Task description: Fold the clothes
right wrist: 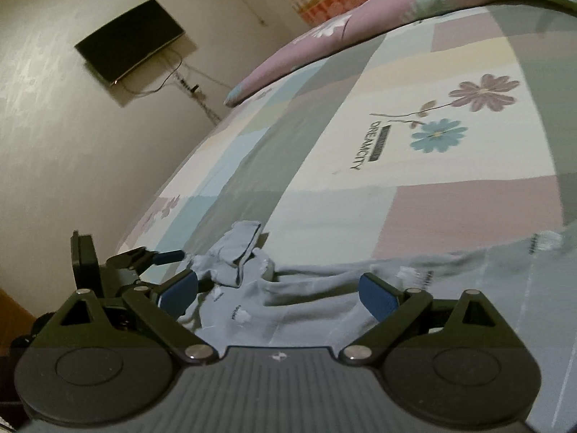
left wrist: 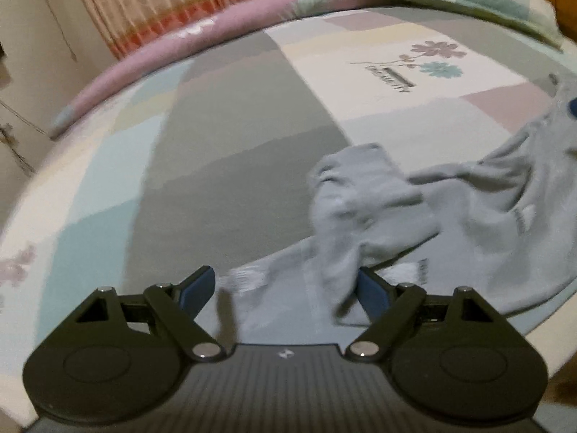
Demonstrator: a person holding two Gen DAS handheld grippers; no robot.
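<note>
Both grippers, left [left wrist: 286, 288] and right [right wrist: 277, 294], gape wide, holding nothing, above crumpled grey clothes [right wrist: 288, 288] on a patchwork bedsheet [right wrist: 360, 198]. Pink bolster [right wrist: 342, 36], curtain [left wrist: 180, 0], wall TV [right wrist: 130, 39] beyond.

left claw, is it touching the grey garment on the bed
Cannot tell. In the left wrist view the left claw is wide open over the grey garment, but blur hides whether its fingers rest on cloth.

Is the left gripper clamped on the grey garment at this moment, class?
No. In the left wrist view the left gripper has its jaws spread wide, with the grey garment lying loose on the bed between and beyond them.
</note>
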